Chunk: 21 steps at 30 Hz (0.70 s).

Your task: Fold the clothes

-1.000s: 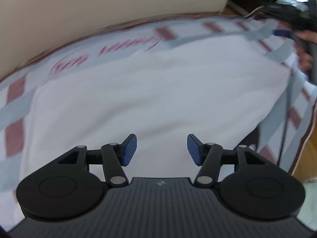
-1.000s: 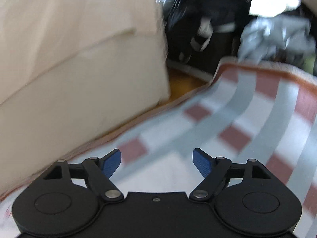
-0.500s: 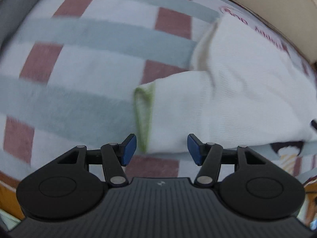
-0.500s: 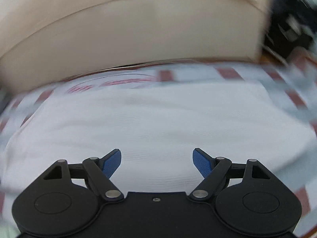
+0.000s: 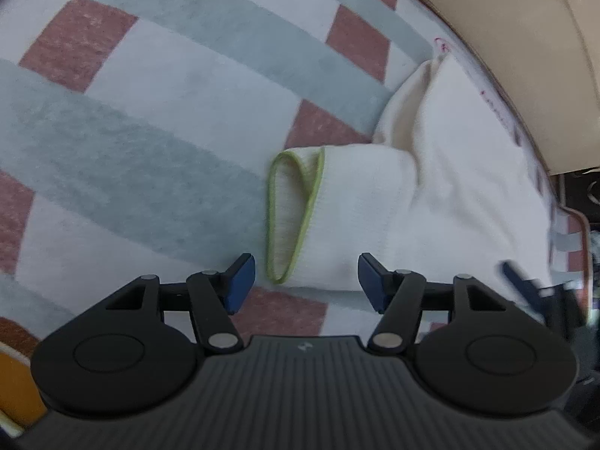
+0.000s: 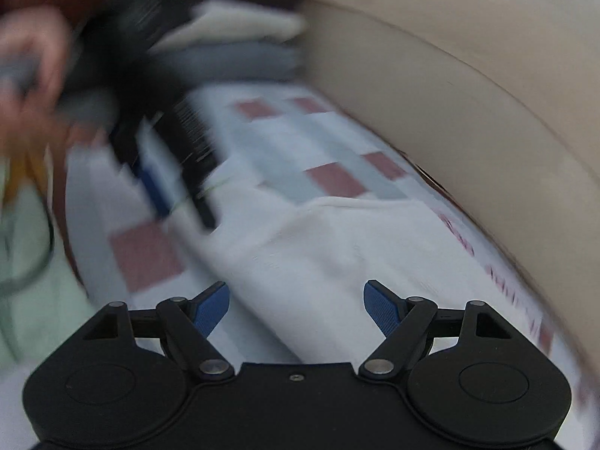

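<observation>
A white garment lies on a checked blanket. Its sleeve cuff, edged in green, points left and gapes a little. My left gripper hovers open right over that cuff, with nothing between its blue pads. In the blurred right wrist view the same white garment spreads across the blanket. My right gripper stands open above its near edge. The left gripper shows there as a dark blur, held by a hand.
A beige cushion or sofa side runs along the blanket's far edge, also seen as the beige cushion. Folded light clothes sit in the blurred background. A wooden floor patch shows at lower left.
The left gripper has closed in on the green-edged cuff, which now gapes open. The right gripper has swung left, so the left gripper and a hand come into its view.
</observation>
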Each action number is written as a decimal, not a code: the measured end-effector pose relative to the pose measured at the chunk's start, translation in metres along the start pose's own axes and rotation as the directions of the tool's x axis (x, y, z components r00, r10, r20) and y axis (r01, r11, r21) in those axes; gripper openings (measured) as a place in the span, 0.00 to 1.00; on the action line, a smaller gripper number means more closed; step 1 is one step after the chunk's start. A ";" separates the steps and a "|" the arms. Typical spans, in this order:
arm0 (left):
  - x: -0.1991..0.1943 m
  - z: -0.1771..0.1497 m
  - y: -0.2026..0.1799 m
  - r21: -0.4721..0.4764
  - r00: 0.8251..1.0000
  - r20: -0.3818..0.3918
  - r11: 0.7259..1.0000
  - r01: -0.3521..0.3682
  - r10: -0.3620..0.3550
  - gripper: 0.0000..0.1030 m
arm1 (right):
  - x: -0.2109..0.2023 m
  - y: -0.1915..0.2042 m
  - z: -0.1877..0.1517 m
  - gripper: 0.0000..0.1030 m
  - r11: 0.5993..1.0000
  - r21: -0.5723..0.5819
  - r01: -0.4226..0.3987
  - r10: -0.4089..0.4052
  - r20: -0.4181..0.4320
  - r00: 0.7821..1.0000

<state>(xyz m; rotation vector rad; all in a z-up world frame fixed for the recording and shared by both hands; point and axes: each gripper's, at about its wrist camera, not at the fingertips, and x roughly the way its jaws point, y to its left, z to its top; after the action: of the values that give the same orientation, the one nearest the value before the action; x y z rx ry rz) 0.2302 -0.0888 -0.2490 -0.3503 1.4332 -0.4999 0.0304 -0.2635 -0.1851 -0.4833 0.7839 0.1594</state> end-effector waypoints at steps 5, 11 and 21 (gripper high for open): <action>-0.008 0.004 0.005 -0.027 0.989 0.072 0.990 0.135 -0.133 0.20 | 0.026 0.030 -0.003 0.80 0.988 -0.145 0.061 -0.074 -0.087 0.993; -0.017 0.006 0.006 -0.044 0.967 0.111 0.971 0.236 -0.230 0.20 | 0.039 0.014 0.005 0.83 0.999 0.002 0.035 -0.035 -0.094 0.995; -0.078 -0.003 -0.019 0.169 0.852 0.213 0.877 0.450 -0.478 0.28 | 0.039 -0.062 0.007 0.23 0.894 0.447 0.022 -0.020 -0.010 1.000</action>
<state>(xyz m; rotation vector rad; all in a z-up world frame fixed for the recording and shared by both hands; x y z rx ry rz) 0.2197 -0.0640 -0.1731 -0.6547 1.0634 -0.8959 0.0819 -0.3159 -0.1869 -0.0537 0.7903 -0.0456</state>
